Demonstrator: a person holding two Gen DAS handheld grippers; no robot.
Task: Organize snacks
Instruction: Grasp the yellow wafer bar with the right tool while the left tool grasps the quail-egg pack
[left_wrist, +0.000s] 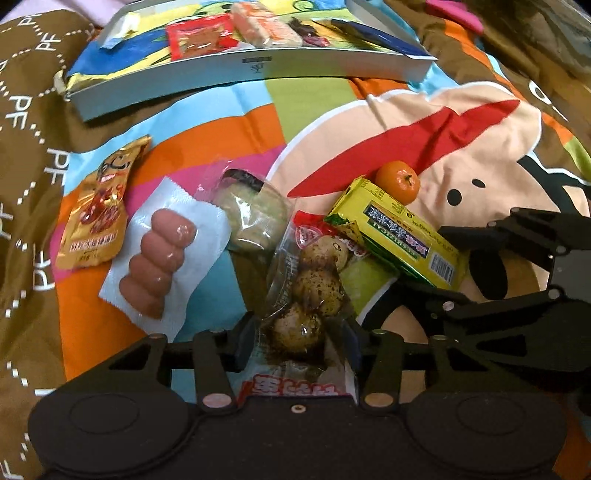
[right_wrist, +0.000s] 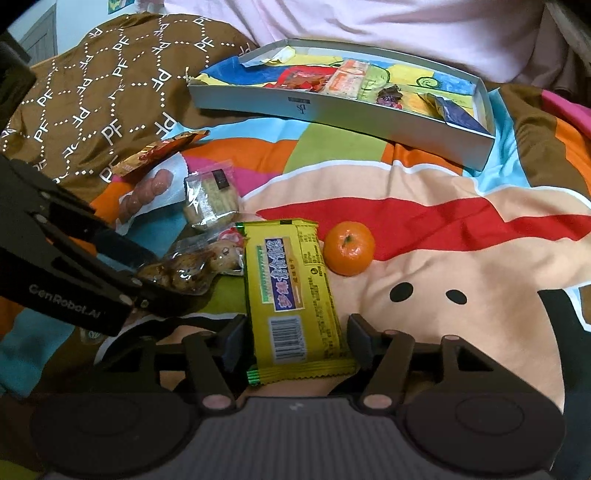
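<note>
A clear pack of brown speckled eggs (left_wrist: 310, 291) lies on the colourful bedspread, and my left gripper (left_wrist: 298, 345) is shut on its near end, pads against the plastic. In the right wrist view that gripper (right_wrist: 159, 277) reaches in from the left onto the same egg pack (right_wrist: 192, 264). A yellow biscuit pack (right_wrist: 291, 288) lies lengthwise between the fingers of my right gripper (right_wrist: 298, 341), which stands open just clear of its sides. The far end of this yellow pack (left_wrist: 399, 236) rests partly on the egg pack. A grey snack box (right_wrist: 332, 110) sits farther back with several snacks inside.
A mandarin (right_wrist: 349, 248) sits right of the yellow pack. Left of the eggs lie a wrapped green cake (left_wrist: 251, 210), a sausage pack (left_wrist: 162, 258) and a gold date packet (left_wrist: 99, 214). A brown patterned quilt (right_wrist: 92, 96) bunches up at the left.
</note>
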